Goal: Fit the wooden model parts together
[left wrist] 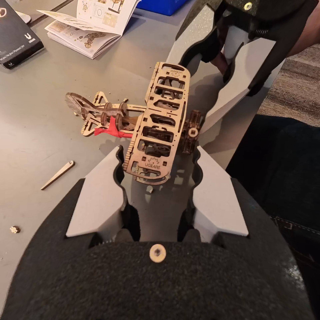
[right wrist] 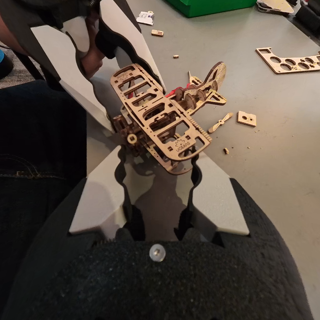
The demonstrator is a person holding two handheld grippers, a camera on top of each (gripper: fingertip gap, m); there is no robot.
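A wooden biplane model (left wrist: 161,119) sits on the grey table (left wrist: 43,138), with red tape (left wrist: 112,129) round its fuselage and its tail pointing away from the table's edge. My left gripper (left wrist: 158,155) is open, with its jaws straddling the near wing end and the engine side. My right gripper (right wrist: 157,154) is open and straddles the opposite wing end (right wrist: 187,147). Each gripper shows in the other's view: the right (left wrist: 188,93) and the left (right wrist: 136,103). I cannot tell whether the fingertips touch the model. A loose wooden propeller (right wrist: 220,123) lies beside it.
A pointed wooden stick (left wrist: 58,174), an open booklet (left wrist: 90,31), a black box (left wrist: 17,34) and a blue box (left wrist: 161,7) lie on the table. A square wooden piece (right wrist: 246,119), a punched wooden sheet (right wrist: 290,62) and a green box (right wrist: 216,7) are there too. A person's dark trousers (right wrist: 34,129) border the table's edge.
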